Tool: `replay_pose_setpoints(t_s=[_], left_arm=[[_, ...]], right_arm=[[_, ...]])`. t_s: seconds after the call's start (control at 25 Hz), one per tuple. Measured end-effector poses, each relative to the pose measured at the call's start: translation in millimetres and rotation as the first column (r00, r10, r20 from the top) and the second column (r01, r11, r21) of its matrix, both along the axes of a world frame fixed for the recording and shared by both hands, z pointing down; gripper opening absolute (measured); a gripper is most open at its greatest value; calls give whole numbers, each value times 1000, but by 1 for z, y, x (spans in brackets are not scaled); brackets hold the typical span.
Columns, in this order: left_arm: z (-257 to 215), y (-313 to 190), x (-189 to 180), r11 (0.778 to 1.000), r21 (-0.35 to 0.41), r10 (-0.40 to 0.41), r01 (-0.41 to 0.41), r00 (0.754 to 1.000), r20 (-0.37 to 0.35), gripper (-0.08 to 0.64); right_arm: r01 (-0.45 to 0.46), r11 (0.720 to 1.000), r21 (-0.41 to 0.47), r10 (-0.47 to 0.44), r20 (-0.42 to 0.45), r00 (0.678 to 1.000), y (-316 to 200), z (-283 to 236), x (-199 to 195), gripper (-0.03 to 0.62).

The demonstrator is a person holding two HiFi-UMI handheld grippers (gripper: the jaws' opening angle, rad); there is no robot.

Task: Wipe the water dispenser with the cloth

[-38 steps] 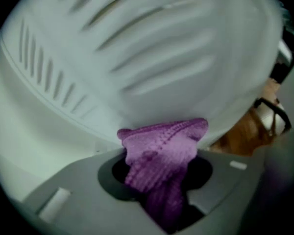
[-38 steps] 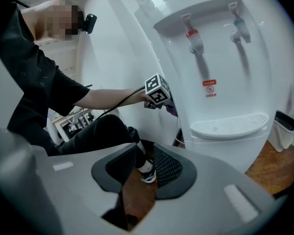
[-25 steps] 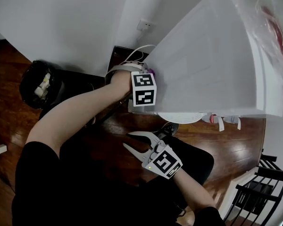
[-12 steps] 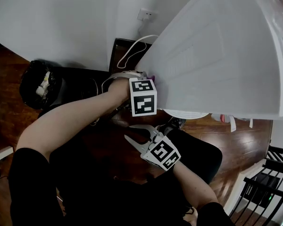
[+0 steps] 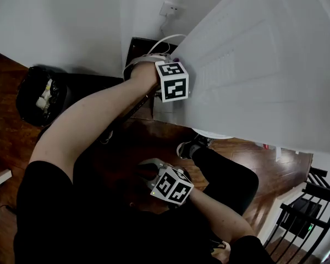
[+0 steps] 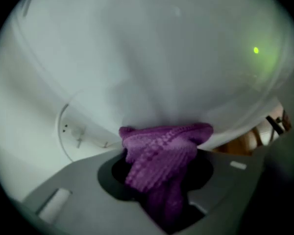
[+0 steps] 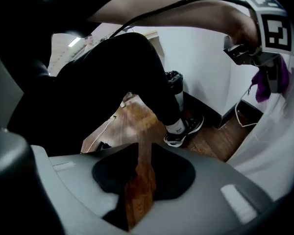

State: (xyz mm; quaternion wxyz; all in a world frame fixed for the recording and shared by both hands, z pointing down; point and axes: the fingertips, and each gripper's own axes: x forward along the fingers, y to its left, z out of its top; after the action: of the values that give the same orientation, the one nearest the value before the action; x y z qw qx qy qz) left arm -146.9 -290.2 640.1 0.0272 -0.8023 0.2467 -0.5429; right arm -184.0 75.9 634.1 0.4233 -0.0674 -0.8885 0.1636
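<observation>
The white water dispenser (image 5: 253,65) fills the upper right of the head view. My left gripper (image 5: 172,81) is shut on a purple cloth (image 6: 159,153) and holds it against the dispenser's white side (image 6: 152,58). The right gripper view shows that gripper (image 7: 264,65) with the cloth (image 7: 273,81) hanging from it. My right gripper (image 5: 148,166) hangs low over the person's lap, away from the dispenser. Its jaws (image 7: 139,175) have just been closing. A narrow gap between them shows only wood floor, and they hold nothing.
A black bin (image 5: 38,98) stands by the wall at the left. A wall socket (image 5: 170,8) with a white cable (image 5: 154,43) sits behind the dispenser. A black chair (image 5: 302,213) stands at the lower right. The person's leg and shoe (image 5: 190,147) rest on the wood floor (image 5: 242,158).
My right gripper has dropped lower toward the lap and its jaws have narrowed. My left gripper slid along the dispenser's side with the cloth and now sits nearer the socket than half a second ago.
</observation>
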Motion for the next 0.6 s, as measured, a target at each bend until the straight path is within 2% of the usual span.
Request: replay_pose_setpoints(t_s=[0.08, 0.2, 0.28, 0.36, 0.44, 0.52, 0.6], left_arm=[[5, -37, -13, 999, 16, -51, 51, 999, 5, 193], [11, -57, -17, 999, 25, -38, 38, 999, 23, 195], [19, -43, -12, 1000, -1, -17, 18, 1000, 23, 194], [29, -1, 1, 997, -77, 29, -30, 1000, -8, 193], [39, 66, 20, 976, -181, 117, -123, 992, -46, 193], [45, 136, 38, 932, -286, 205, -222, 975, -90, 193], [48, 179, 51, 897, -333, 268, -291, 957, -112, 194]], right_arm=[[-28, 1000, -1, 28, -2, 1000, -7, 2, 1, 87], [-47, 999, 1, 47, -14, 999, -14, 7, 3, 87], [-47, 999, -4, 47, -17, 999, -15, 8, 4, 87], [-36, 999, -9, 36, -18, 999, -12, 8, 4, 87], [-20, 1000, -10, 20, -15, 1000, -10, 7, 2, 87], [-7, 1000, -10, 7, -8, 1000, -7, 4, 0, 87], [-1, 1000, -12, 1, 2, 1000, -4, 2, -3, 87]])
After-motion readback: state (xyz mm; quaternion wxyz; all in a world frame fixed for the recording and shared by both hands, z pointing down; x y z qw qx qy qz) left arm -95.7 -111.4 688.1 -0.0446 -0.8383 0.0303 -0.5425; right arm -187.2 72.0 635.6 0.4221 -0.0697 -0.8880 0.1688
